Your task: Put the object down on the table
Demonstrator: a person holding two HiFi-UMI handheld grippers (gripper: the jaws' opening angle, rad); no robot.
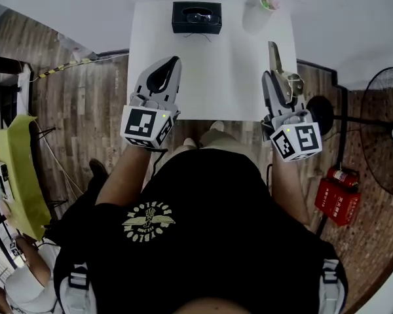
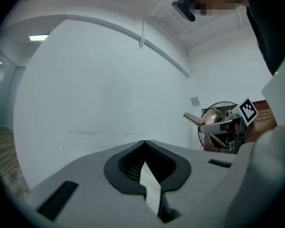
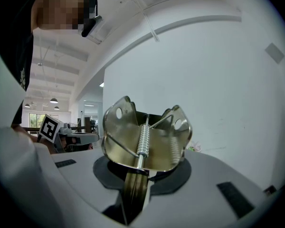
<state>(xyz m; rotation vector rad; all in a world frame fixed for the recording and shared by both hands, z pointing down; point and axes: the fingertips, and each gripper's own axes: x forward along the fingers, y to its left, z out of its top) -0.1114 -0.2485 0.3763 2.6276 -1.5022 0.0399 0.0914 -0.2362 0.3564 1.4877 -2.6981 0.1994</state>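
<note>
Your right claw is clamped on the metal spring clamp, held over the near right edge of the tabletop | your left claw is together, empty | risk: if you release so near the edge, it may tip and fall off.

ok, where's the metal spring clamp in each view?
Head view: metal spring clamp upper right of centre, at the tip of the right gripper.
Left gripper view: right of centre, mid-height.
Right gripper view: dead centre, filling the middle.
Shared landmark: the right gripper gripping it; its marker cube also shows in the left gripper view.
</note>
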